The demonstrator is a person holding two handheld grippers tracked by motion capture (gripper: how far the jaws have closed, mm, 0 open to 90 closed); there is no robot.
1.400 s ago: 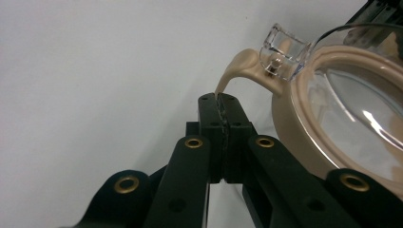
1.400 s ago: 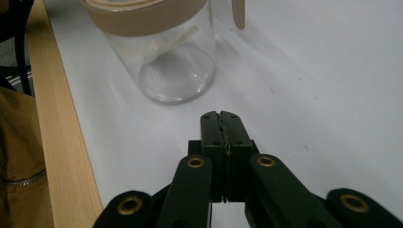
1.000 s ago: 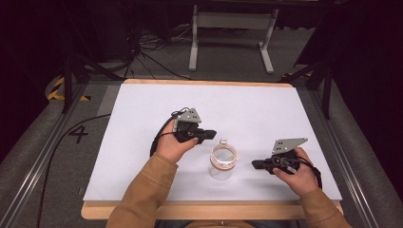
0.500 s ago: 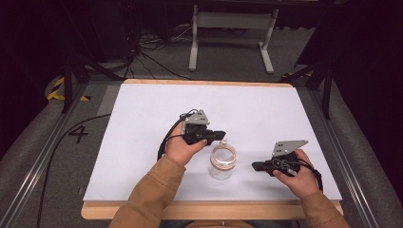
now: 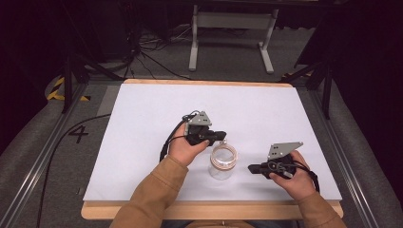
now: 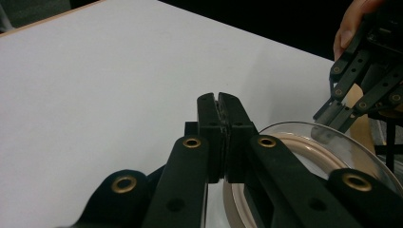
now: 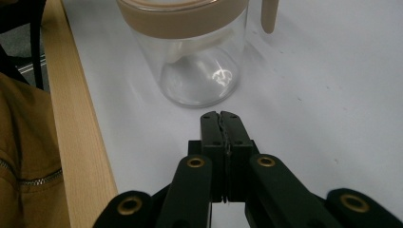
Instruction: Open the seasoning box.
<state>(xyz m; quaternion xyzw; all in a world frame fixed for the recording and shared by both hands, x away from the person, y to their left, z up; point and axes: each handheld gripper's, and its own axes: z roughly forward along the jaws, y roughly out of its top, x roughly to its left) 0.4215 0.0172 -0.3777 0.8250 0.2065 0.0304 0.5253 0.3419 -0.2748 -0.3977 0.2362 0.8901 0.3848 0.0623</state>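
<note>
Claw states first: both are clenched with nothing between the jaws. Largest is the white counter (image 5: 142, 142), with a wooden strip along its near edge. On it, near the middle of that near edge, stands a clear glass jar (image 5: 223, 161) with a tan band round its rim. The left claw (image 5: 223, 137), held in the left hand (image 5: 187, 149), hovers just beyond the jar's far rim, jaws pressed flat together and pointing toward the right edge. The right claw (image 5: 252, 168), held in the right hand (image 5: 292, 178), sits near the jar's right side, apart from the glass, jaws likewise together and pointing at it. Tan sleeves (image 5: 152, 199) cover both forearms.
</note>
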